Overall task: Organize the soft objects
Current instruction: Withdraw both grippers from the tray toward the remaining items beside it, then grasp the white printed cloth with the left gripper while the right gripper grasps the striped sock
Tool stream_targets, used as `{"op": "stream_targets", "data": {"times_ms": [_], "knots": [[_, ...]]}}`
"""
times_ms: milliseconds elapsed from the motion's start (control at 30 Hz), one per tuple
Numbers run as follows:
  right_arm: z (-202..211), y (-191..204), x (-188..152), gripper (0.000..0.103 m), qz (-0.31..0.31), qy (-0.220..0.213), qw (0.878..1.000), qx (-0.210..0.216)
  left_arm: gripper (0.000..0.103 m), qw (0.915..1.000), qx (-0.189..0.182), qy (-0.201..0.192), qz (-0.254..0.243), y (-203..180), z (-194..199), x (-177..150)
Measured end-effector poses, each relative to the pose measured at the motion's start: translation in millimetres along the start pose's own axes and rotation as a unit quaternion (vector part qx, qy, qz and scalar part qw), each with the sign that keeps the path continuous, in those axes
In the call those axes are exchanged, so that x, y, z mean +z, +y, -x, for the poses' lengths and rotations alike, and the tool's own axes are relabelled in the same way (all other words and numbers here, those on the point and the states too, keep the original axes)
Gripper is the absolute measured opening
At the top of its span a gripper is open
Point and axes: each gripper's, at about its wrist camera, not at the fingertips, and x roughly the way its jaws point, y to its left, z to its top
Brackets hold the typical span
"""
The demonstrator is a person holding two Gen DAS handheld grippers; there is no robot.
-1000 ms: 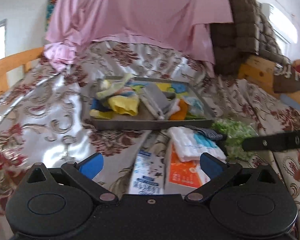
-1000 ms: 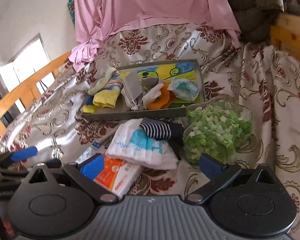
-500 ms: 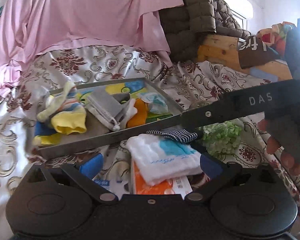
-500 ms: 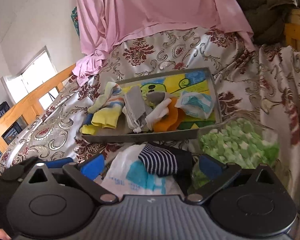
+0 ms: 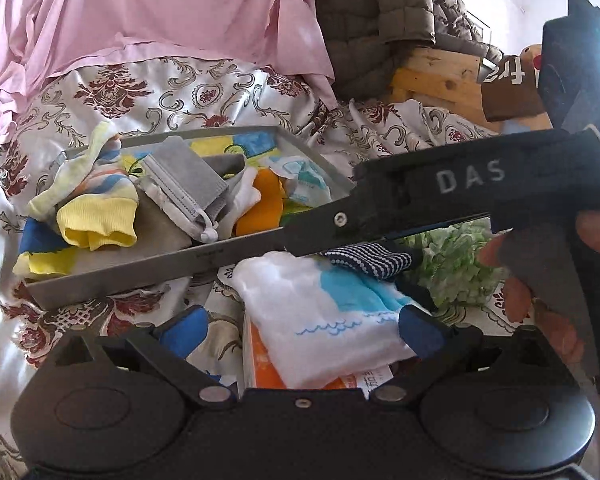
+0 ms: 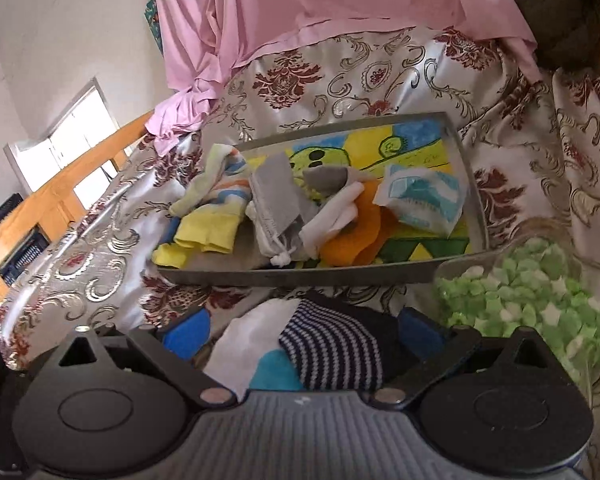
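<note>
1. The navy-and-white striped sock lies on the bedspread, just in front of the tray's near edge, draped over a folded white cloth with blue print.
2. It sits right between the blue pads of the right gripper, which is spread wide, not clamping anything. Can't tell if the pads touch it.
3. The left gripper is also spread open, straddling the white cloth, which lies on an orange packet.
4. A bag of green bits sits just right of the sock.
5. The grey tray behind holds a pile: yellow sock, grey pouch, orange cloth.
6. A hand holds the right gripper's handle in the left view.
</note>
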Motion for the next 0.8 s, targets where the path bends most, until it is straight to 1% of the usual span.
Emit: {"op": "stream_targets", "data": {"times_ms": [67, 133, 267, 333, 400, 533, 600, 633, 700, 733, 800], "knots": [[-1.3, 0.5, 0.3, 0.096, 0.004, 0.001, 1.0, -0.012, 0.098, 0.9999, -0.01, -0.001, -0.002, -0.3, -1.6, 0.8], [-2.6, 1.8, 0.2, 0.093, 0.011, 0.005, 1.0, -0.017, 0.095, 0.9999, -0.015, 0.0, -0.006, -1.7, -3.8, 1.7], [-4.7, 5.7, -0.7, 0.087, 0.023, 0.016, 0.999, -0.031, 0.083, 0.9997, -0.018, 0.008, -0.016, -6.0, -7.1, 2.1], [-5.7, 7.4, -1.2, 0.083, 0.024, 0.02, 0.999, -0.034, 0.081, 0.9997, -0.012, 0.008, -0.018, -6.9, -7.2, 1.9], [-6.8, 8.2, -1.3, 0.078, 0.023, 0.025, 0.999, -0.033, 0.076, 0.9998, -0.006, 0.008, -0.015, -6.4, -6.4, 1.9], [-7.3, 9.8, -2.3, 0.071, 0.022, 0.033, 0.999, -0.036, 0.069, 0.9999, -0.004, 0.007, 0.009, -0.3, -4.8, 3.2], [-7.4, 9.8, -2.3, 0.065, 0.023, 0.037, 0.998, -0.046, 0.062, 0.9999, 0.002, 0.006, 0.015, 1.6, -3.7, 3.2], [-7.6, 9.4, -2.3, 0.064, 0.023, 0.04, 0.998, -0.051, 0.06, 0.9998, 0.005, 0.006, 0.016, 2.1, -3.6, 3.7], [-7.3, 8.3, -2.0, 0.059, 0.022, 0.041, 0.997, -0.054, 0.054, 0.9997, 0.014, 0.004, 0.021, 2.4, -2.7, 2.5], [-7.3, 7.5, -1.8, 0.058, 0.021, 0.041, 0.997, -0.057, 0.053, 0.9996, 0.018, 0.003, 0.022, 2.2, -2.3, 2.2], [-7.4, 6.5, -1.5, 0.051, 0.021, 0.043, 0.997, -0.064, 0.046, 0.9995, 0.025, -0.001, 0.02, 0.5, -0.5, 0.9]]}}
